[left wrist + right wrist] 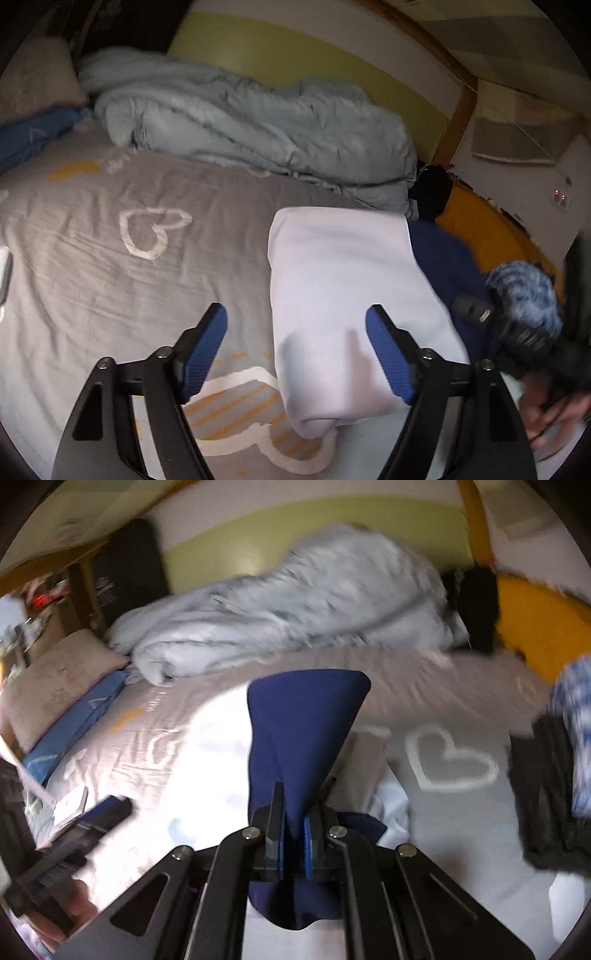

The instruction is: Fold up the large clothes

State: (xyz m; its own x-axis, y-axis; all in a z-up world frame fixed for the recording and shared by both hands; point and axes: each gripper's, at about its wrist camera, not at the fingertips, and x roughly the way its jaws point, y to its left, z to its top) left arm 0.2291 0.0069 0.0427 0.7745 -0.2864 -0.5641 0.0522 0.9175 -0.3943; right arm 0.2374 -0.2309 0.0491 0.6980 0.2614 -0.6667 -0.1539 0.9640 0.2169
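Note:
A folded white garment (pixel 343 295) lies on the grey heart-print bed sheet (pixel 110 258). My left gripper (pixel 297 332) is open and empty just above its near left edge. A navy blue garment (pixel 439 258) lies to the right of the white one. In the right wrist view my right gripper (pixel 293 812) is shut on the navy blue garment (pixel 303 731) and holds a fold of it up over the bed. The white garment (pixel 207 760) shows overexposed to the left of it.
A crumpled light blue duvet (pixel 240 122) lies along the back of the bed by the green wall. A beige pillow (pixel 55 686) and a blue cloth (pixel 74 731) are at the left. A dark and blue-white knit pile (pixel 554 775) sits at the right, next to a yellow pillow (pixel 532 627).

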